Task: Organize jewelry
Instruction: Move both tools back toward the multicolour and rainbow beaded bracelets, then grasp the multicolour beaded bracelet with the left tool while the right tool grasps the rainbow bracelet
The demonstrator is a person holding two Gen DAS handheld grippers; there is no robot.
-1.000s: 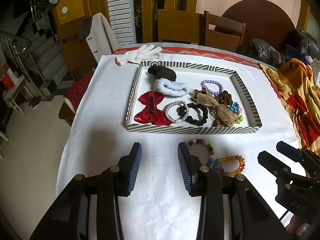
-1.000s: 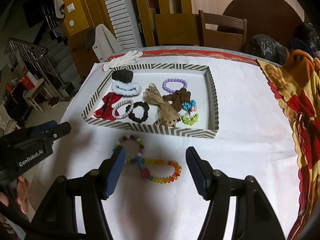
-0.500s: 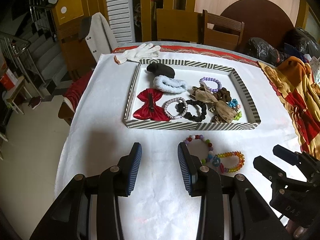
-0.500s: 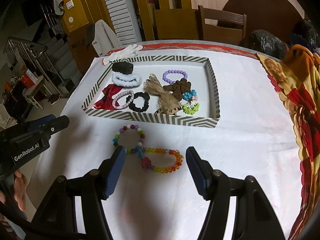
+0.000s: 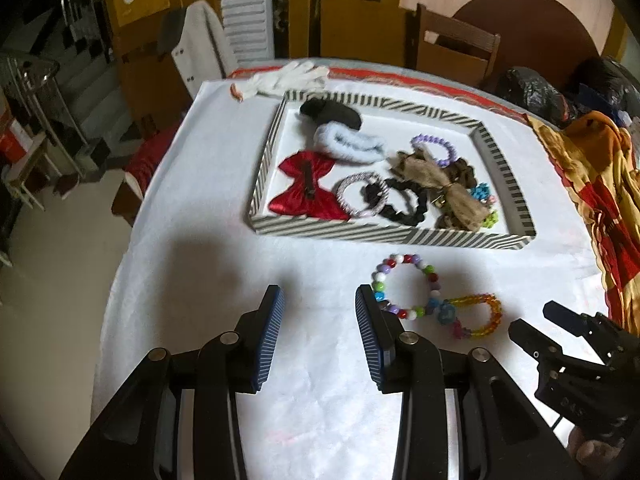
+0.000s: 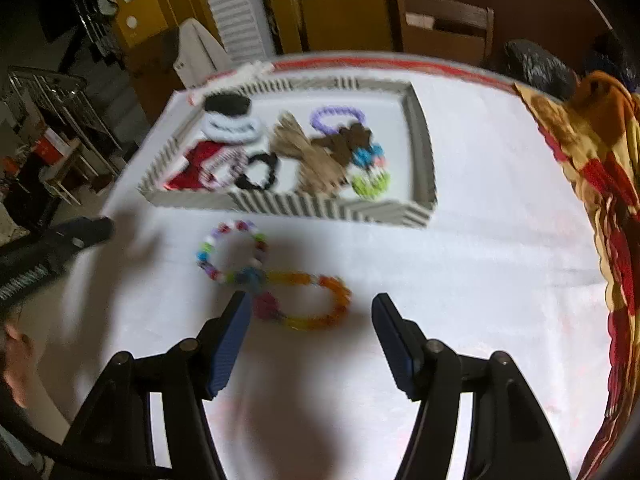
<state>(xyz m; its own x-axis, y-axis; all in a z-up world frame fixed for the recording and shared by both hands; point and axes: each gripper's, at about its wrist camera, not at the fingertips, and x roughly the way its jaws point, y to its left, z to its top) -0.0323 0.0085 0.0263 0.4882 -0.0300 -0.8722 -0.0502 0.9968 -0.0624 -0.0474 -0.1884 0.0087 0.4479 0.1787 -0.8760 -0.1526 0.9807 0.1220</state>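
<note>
A striped tray [image 5: 376, 235] [image 6: 288, 204] on the white cloth holds a red bow [image 5: 306, 190], scrunchies and bracelets. Two bead bracelets lie touching in front of it: a multicolour one [image 5: 404, 285] [image 6: 232, 252] and an orange-yellow one [image 5: 476, 314] [image 6: 316, 300]. My left gripper [image 5: 319, 316] is open and empty, its right finger just left of the multicolour bracelet. My right gripper [image 6: 311, 322] is open and empty, its fingers either side of the orange-yellow bracelet, slightly short of it. The right wrist view is blurred.
A white glove [image 5: 286, 78] lies behind the tray. A patterned orange and red cloth [image 5: 600, 184] [image 6: 592, 152] covers the table's right side. Chairs [image 5: 456, 56] stand beyond the far edge. The table edge drops off at left.
Both grippers have moved back from the tray and lower toward the cloth. The right gripper has closed in on the orange-yellow bracelet. Both stay open.
</note>
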